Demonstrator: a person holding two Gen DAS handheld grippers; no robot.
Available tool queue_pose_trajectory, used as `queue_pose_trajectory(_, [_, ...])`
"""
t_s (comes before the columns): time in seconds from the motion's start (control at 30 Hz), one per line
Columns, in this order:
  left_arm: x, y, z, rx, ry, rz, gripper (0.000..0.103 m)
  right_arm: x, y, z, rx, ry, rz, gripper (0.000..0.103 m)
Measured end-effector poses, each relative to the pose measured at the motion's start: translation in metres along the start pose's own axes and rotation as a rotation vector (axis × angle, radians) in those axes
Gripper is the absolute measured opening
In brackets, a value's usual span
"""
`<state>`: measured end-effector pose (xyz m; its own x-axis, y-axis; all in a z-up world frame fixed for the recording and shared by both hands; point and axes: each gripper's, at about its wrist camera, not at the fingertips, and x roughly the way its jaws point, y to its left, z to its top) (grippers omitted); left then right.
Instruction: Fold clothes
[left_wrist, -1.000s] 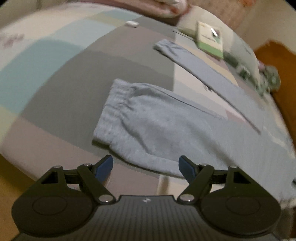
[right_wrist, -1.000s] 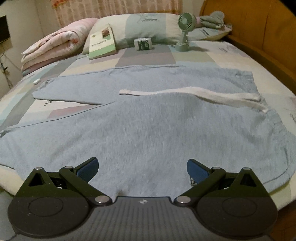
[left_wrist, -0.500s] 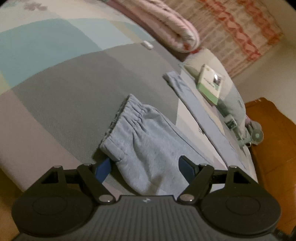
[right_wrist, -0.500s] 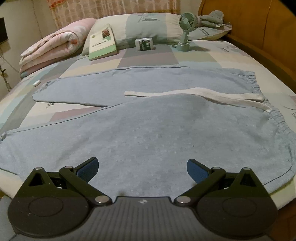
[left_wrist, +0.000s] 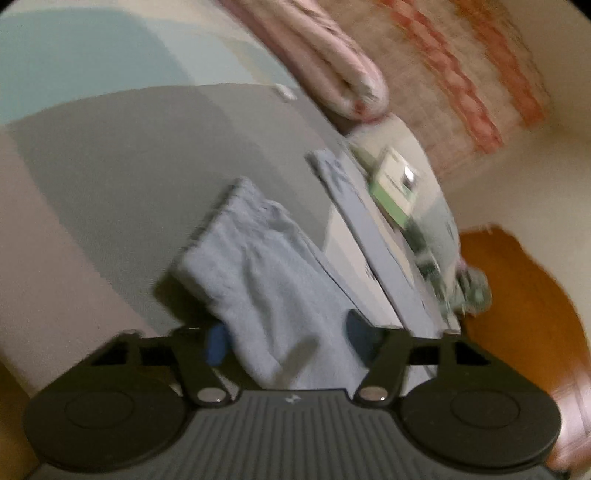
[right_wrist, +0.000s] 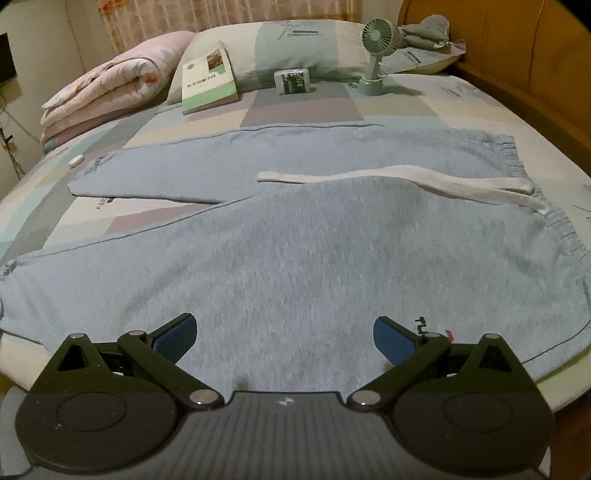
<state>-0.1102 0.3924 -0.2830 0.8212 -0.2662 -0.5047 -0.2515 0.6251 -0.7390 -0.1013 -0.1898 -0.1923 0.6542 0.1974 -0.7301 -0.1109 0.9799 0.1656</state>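
- Left tool (left_wrist: 284, 343) closing, jaws around the cuffed leg end of light-blue sweatpants (left_wrist: 266, 280) on the bed (left_wrist: 110, 155).
- Right tool (right_wrist: 284, 338) gapes wide, empty, over the sweatpants' hip.

Patchwork bedsheet (right_wrist: 303, 107) in grey, teal and cream blocks. At eleven o'clock, rolled pink quilt (right_wrist: 107, 92); just beside it, green-edged book (right_wrist: 208, 79) leaning on pillow (right_wrist: 266, 51). At twelve, small dark packet (right_wrist: 293, 82). At one, green desk fan (right_wrist: 376, 55) upright. At ten, small white object (right_wrist: 75, 160). At two, wooden headboard (right_wrist: 524, 62).
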Motion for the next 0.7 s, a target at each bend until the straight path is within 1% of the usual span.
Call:
queue_pose_trajectory(0.03, [-0.001, 0.000, 0.000, 0.005, 0.002, 0.024, 0.024, -0.001, 0.001, 0.000, -0.002, -0.003, 0.004, 0.103])
queue_pose_trajectory(0.07, [-0.003, 0.000, 0.000, 0.010, 0.004, 0.048, 0.017, -0.002, 0.001, -0.001, -0.009, -0.005, 0.002, 0.103])
queue_pose_trajectory(0.1, [-0.006, -0.003, 0.001, 0.034, 0.006, 0.075, 0.016, -0.003, 0.001, -0.001, -0.015, -0.006, -0.001, 0.103])
queue_pose_trajectory(0.13, [-0.009, -0.006, 0.001, 0.062, 0.008, 0.103, 0.011, -0.003, 0.001, -0.001, -0.020, -0.005, -0.008, 0.103])
queue_pose_trajectory(0.23, [-0.027, -0.011, 0.008, 0.088, -0.019, 0.119, 0.006, -0.001, 0.001, 0.000, -0.020, 0.002, -0.017, 0.103])
queue_pose_trajectory(0.33, [-0.046, -0.015, 0.016, 0.102, -0.046, 0.120, 0.005, 0.000, 0.003, 0.000, -0.023, 0.006, -0.016, 0.103])
queue_pose_trajectory(0.4, [-0.050, -0.019, 0.021, 0.123, -0.035, 0.116, 0.005, 0.001, 0.005, 0.001, -0.031, 0.010, -0.015, 0.103])
queue_pose_trajectory(0.53, [-0.046, -0.021, 0.016, 0.172, 0.013, 0.197, 0.005, 0.005, 0.009, -0.001, -0.047, 0.023, -0.012, 0.103])
queue_pose_trajectory(0.63, [-0.044, -0.012, 0.013, 0.158, 0.040, 0.229, 0.006, 0.006, 0.011, -0.003, -0.066, 0.031, -0.018, 0.103])
queue_pose_trajectory(0.67, [-0.043, -0.009, 0.013, 0.152, 0.048, 0.240, 0.007, 0.007, 0.010, -0.004, -0.071, 0.036, -0.023, 0.103])
queue_pose_trajectory(0.7, [-0.043, -0.006, 0.012, 0.146, 0.057, 0.250, 0.016, 0.008, 0.009, -0.004, -0.074, 0.040, -0.028, 0.103])
